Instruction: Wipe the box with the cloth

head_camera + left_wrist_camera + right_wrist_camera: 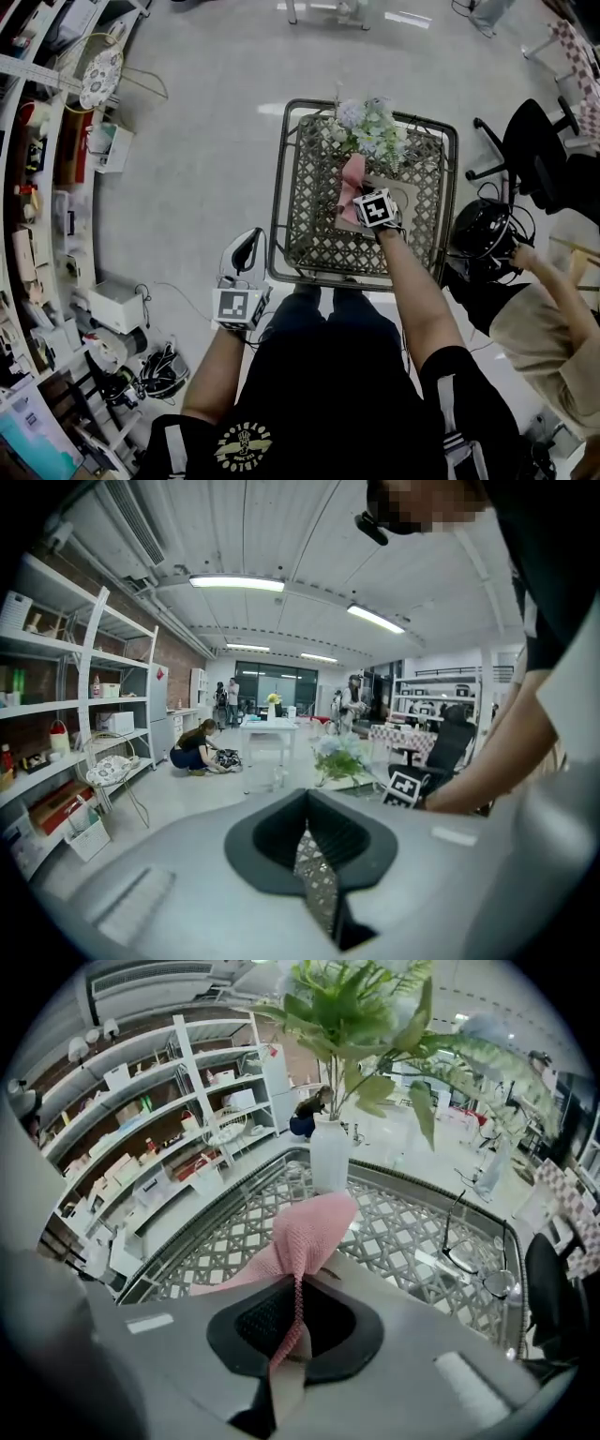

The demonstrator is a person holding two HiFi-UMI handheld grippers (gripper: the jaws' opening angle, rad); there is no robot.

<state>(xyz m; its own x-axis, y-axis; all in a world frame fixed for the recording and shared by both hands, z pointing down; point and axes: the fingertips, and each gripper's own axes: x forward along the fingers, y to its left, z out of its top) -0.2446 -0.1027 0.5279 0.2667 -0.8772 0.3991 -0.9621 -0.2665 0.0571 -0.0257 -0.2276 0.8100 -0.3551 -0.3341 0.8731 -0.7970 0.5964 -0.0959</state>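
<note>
right gripper [292, 1312]: jaws clamped on edge of soft, limp pink knitted cloth [305, 1227] | flat tan cardboard box [408, 199]: on lattice metal surface [309, 234], beneath cloth; light, likely slides, best steadied at rim | left gripper [311, 855]: jaws closed, empty

A pale, glossy floor [206, 141] reflects the ceiling's strip lights [236, 583]; white open shelving [84, 686] loaded with boxes lines a brick wall [173, 663] on the left; a round wire chair [101, 75] stands beside it; a metal lattice table [309, 234] stands mid-floor, a black office chair [534, 150] to its right; far off, a white table [270, 729] fronts glazed doors [267, 682].
</note>
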